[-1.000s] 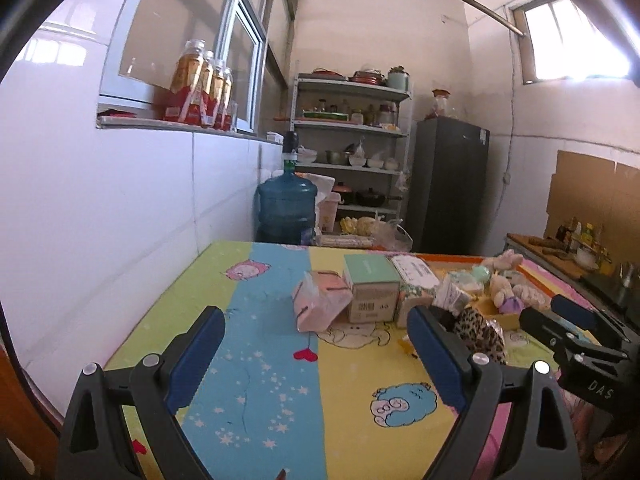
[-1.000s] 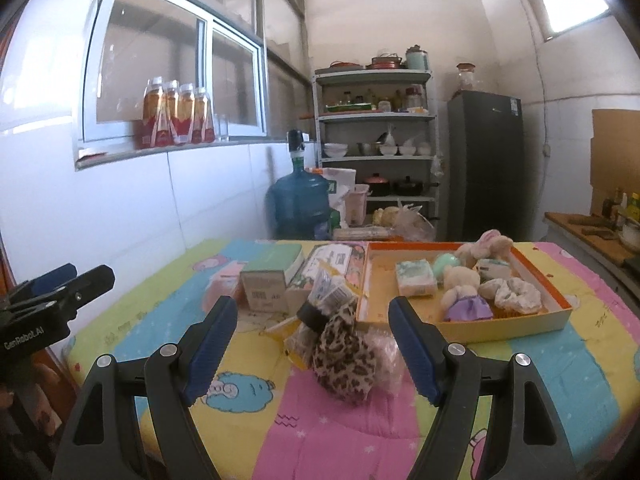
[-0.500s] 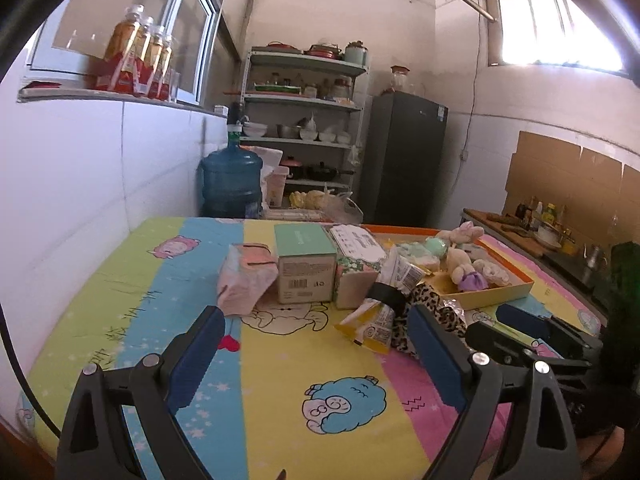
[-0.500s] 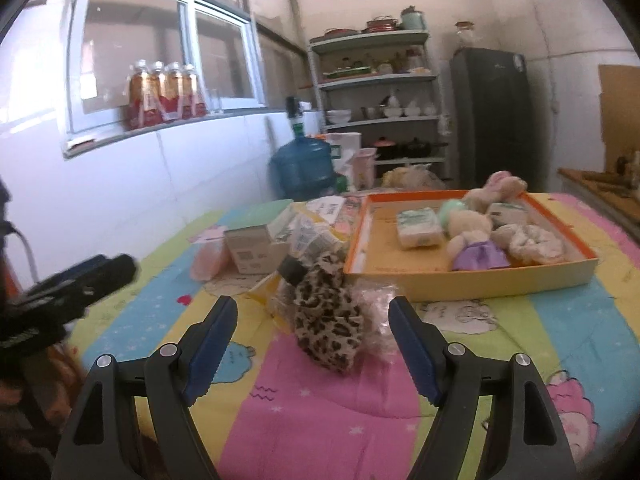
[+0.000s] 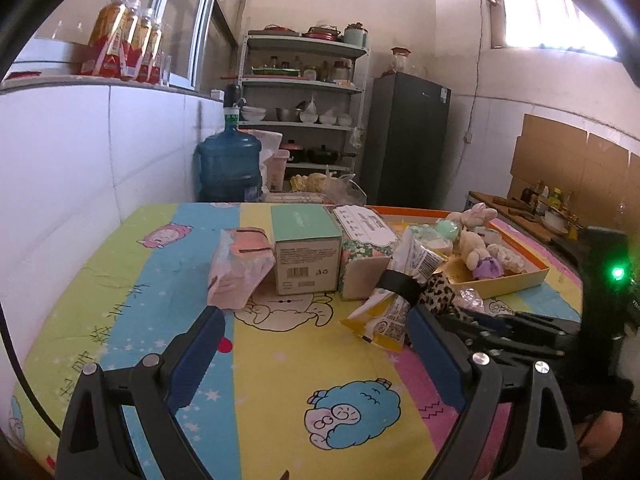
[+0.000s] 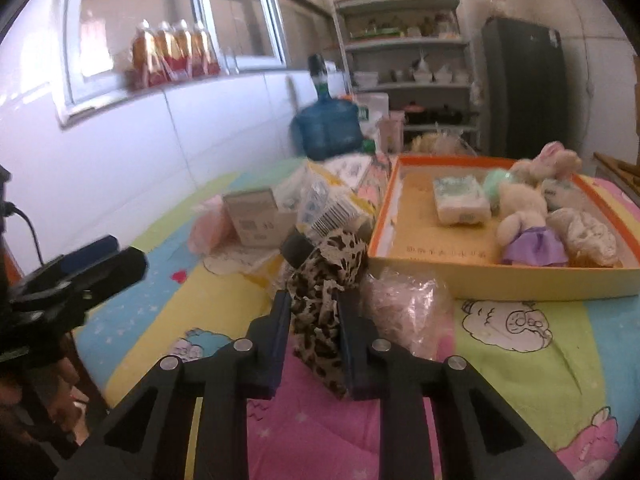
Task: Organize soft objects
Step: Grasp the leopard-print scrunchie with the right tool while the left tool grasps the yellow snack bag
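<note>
White-tiled wall (image 5: 80,152), metal shelving (image 5: 304,80), dark fridge (image 5: 408,140), sunlit window (image 5: 548,20).

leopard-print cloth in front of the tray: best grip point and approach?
Take the leopard-print cloth across its bunched middle, coming in low from the near table edge, as the right gripper does now. It stands in a narrow upright heap, so the fingers can close on both sides. The tray to the right and the packets behind block other approaches.

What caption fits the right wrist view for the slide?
Right tool shut on the leopard-print fabric piece beside the orange tray of plush toys; left tool open alongside.
</note>
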`<state>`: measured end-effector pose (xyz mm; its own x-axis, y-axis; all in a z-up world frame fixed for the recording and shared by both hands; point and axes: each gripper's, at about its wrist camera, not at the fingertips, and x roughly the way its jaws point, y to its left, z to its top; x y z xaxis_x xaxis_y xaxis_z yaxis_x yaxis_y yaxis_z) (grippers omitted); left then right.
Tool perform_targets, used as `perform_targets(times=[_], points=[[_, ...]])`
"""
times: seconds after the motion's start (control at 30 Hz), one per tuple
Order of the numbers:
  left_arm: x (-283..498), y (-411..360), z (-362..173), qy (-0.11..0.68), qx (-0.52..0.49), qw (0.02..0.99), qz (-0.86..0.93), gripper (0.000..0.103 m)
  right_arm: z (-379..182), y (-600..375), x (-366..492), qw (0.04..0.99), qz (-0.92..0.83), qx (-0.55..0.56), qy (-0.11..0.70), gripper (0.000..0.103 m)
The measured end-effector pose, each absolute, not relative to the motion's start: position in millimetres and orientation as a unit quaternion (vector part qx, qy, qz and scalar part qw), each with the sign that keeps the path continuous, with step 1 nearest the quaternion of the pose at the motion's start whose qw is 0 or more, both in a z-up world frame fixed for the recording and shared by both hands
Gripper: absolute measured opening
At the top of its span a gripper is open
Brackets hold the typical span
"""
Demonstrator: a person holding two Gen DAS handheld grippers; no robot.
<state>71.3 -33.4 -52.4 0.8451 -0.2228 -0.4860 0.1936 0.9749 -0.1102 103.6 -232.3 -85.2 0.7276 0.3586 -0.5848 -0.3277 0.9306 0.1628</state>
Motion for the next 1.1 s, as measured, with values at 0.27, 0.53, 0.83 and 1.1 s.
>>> perform_targets(times=[0.27, 0.53, 0.83, 1.1], points=[[88.0, -45.1, -52.7, 0.265, -0.013, 0.956, -0.126, 0.093, -84.2, -245.0, 98.1, 0.918, 0.22, 0.064, 0.323, 0.008], [113.2, -72.0, -62.5, 0.29, 0.006, 0.937, -0.195, 0.092, -38.8, -282.0, 55.1, 0.937, 0.218, 0.092, 0.257, 0.008], [141.5, -112.7, -80.5, 0.326, 0.114, 0.896, -0.278, 0.083, -20.7, -314.3, 40.6, 0.947, 0.198, 0.111, 0.226, 0.008], [164.3, -123.3, -92.1, 0.369, 0.121, 0.878, -0.282, 0.056, -27.8, -318.8, 50.1, 0.942, 0.207, 0.126, 0.233, 0.008]])
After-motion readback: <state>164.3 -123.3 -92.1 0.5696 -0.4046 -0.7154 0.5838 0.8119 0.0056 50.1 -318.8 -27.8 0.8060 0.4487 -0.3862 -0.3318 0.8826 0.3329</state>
